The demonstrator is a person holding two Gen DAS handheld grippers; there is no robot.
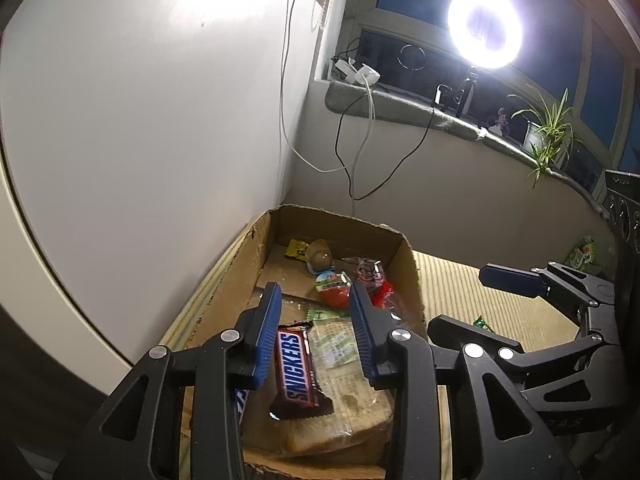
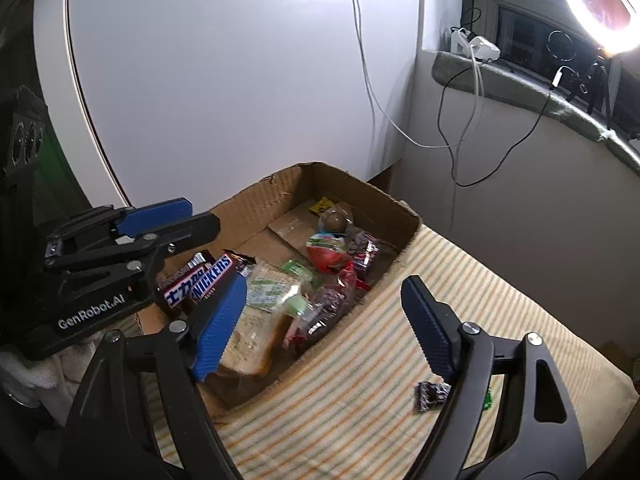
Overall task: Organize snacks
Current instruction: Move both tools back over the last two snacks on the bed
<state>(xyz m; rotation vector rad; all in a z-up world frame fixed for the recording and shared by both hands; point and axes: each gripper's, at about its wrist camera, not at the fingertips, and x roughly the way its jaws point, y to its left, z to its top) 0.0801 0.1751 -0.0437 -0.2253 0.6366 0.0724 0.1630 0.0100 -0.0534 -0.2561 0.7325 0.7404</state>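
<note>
An open cardboard box (image 1: 408, 276) (image 2: 408, 216) holds snacks: a Snickers bar (image 1: 296, 368) (image 2: 208, 280) lying on wrapped sandwich bread (image 1: 352, 400) (image 2: 256, 332), a red egg-shaped treat (image 1: 334, 290) (image 2: 324, 250), a brown ball (image 1: 320, 258) (image 2: 336, 220) and a yellow packet (image 1: 296, 248). My left gripper (image 1: 316, 320) (image 2: 172, 236) is open above the Snickers bar, not touching it. My right gripper (image 2: 324, 320) (image 1: 472, 300) is open and empty, over the box's right wall. A small dark wrapped candy (image 2: 430, 396) lies on the striped mat by the right finger.
The box sits on a striped mat (image 2: 360, 380) against a white panel (image 1: 140, 120). Cables (image 1: 352, 152) hang from a windowsill with a ring light (image 1: 484, 26) and a plant (image 1: 548, 132). A green packet (image 1: 582, 254) lies at the far right.
</note>
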